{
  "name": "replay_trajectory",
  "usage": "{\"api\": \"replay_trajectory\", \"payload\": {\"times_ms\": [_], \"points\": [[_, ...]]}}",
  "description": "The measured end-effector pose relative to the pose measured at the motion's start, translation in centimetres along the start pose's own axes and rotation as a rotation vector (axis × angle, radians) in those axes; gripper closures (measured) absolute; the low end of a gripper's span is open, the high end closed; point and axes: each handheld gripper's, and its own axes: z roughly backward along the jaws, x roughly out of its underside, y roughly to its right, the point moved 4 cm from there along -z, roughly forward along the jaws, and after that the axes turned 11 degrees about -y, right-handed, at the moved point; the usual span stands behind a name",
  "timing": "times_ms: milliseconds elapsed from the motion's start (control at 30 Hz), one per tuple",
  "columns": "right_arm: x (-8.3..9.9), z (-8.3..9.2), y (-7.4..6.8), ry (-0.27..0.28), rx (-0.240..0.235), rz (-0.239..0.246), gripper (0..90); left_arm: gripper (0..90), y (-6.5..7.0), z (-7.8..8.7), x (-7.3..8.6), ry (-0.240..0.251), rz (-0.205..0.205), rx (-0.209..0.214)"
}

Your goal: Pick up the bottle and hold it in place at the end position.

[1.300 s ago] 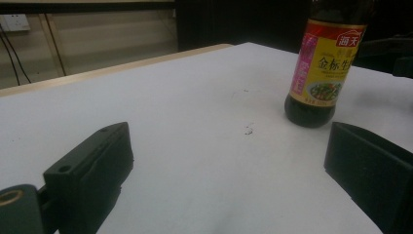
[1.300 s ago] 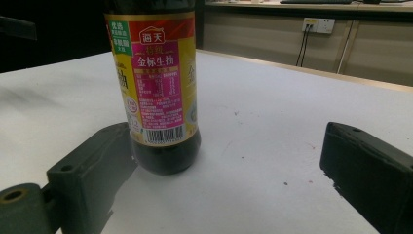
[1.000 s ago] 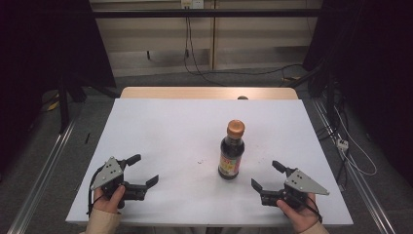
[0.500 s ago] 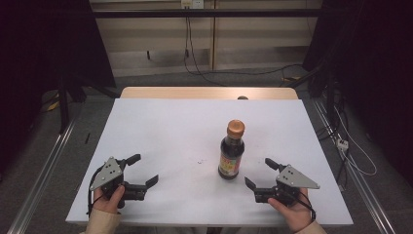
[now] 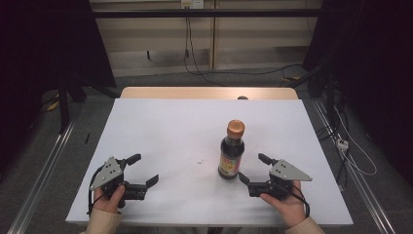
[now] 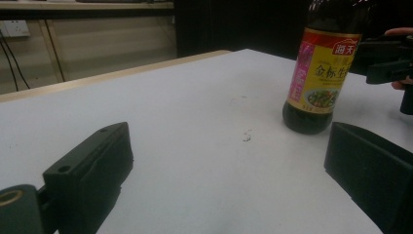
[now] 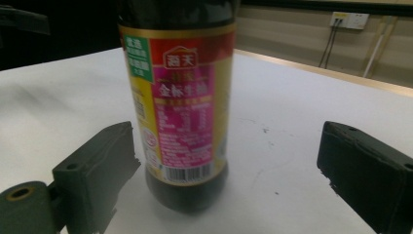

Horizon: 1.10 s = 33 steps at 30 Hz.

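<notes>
Risk: if I close my right hand-held gripper (image 5: 249, 169) off-centre, one pad may tip the bottle (image 5: 231, 151)
Bottle: upright on desk (image 5: 160, 126), right of frame centre
Jaws: right closing, apart, bottle between, untouched; left hand-held gripper (image 5: 144, 169) apart

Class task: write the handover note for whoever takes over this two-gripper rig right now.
Right gripper: open, jaws just closing slightly, beside the sauce bottle, not touching it; the bottle sits just ahead of its fingers.
Left gripper: open, holding nothing, resting at the table's near left.
Bottle: upright, capped, right of centre.
Done: right-hand approach.
Left: probably close on the bottle and lift.
</notes>
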Motion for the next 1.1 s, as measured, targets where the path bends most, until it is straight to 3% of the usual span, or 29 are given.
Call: {"api": "replay_trajectory", "payload": {"times_ms": [200, 567, 700, 933, 1100], "points": [[-0.5, -0.9, -0.9, -0.007, -0.023, 0.01, 6.1, 3.5, 0.0, 0.0, 0.0, 0.001, 0.001, 0.003], [-1.3, -2.2, -1.3, -0.007, -0.043, -0.031, 6.9, 3.4, 0.1, -0.3, 0.0, 0.001, 0.005, 0.018], [-1.7, -2.6, -1.3, 0.003, -0.054, -0.057, 12.0, 3.4, 0.1, -0.3, 0.0, 0.003, 0.003, 0.02], [-2.4, -3.1, -1.7, 0.008, -0.064, -0.059, 21.5, 3.4, 0.2, -0.4, 0.0, 0.004, 0.009, 0.027], [-2.8, -3.6, -2.0, 0.001, -0.071, -0.064, 22.2, 3.5, 0.1, -0.4, 0.0, -0.003, 0.002, 0.025]]}}
